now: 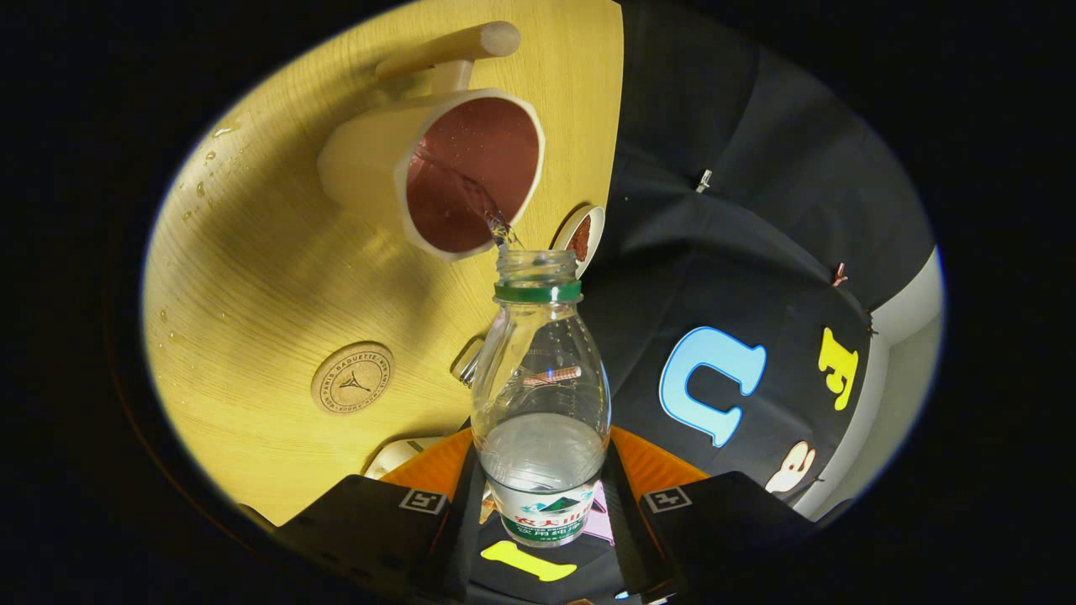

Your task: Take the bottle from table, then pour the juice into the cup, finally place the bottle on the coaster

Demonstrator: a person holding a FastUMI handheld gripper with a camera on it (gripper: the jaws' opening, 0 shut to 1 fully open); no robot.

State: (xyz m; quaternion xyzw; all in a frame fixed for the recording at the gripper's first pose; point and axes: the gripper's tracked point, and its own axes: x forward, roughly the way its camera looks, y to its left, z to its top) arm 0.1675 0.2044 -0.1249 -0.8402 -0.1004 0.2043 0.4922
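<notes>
i'm in the middle of the pour. my gripper (542, 521) is clamped on the bottle (540, 395), a finger pressing on each side of its labelled lower body, and i have it tipped so the open neck points at twelve o'clock toward the cup (437, 168). a thin clear stream leaves the mouth and runs over the cup's near rim into the dark reddish inside. some liquid sits low in the bottle close to my fingers, so i judge the pour well along but not finished.

the next move, as i read it, is to roll the bottle back upright once enough has gone in, without flicking drops, then carry it round to about ten o'clock and set it down on the coaster (352, 377), which lies flat on the bench (252, 252), well apart from the cup.

the bottle is thin clear plastic, ribbed at the shoulder, with a green ring under the threaded neck and no cap on. it would dent if i squeezed harder. the cup is pale and matte outside, faceted at the rim, with a thick straight handle on its far side. the coaster is a round tan disc with a printed ring, cork by the look of it. the bench is smooth yellow wood grain with water drops scattered over it.
</notes>
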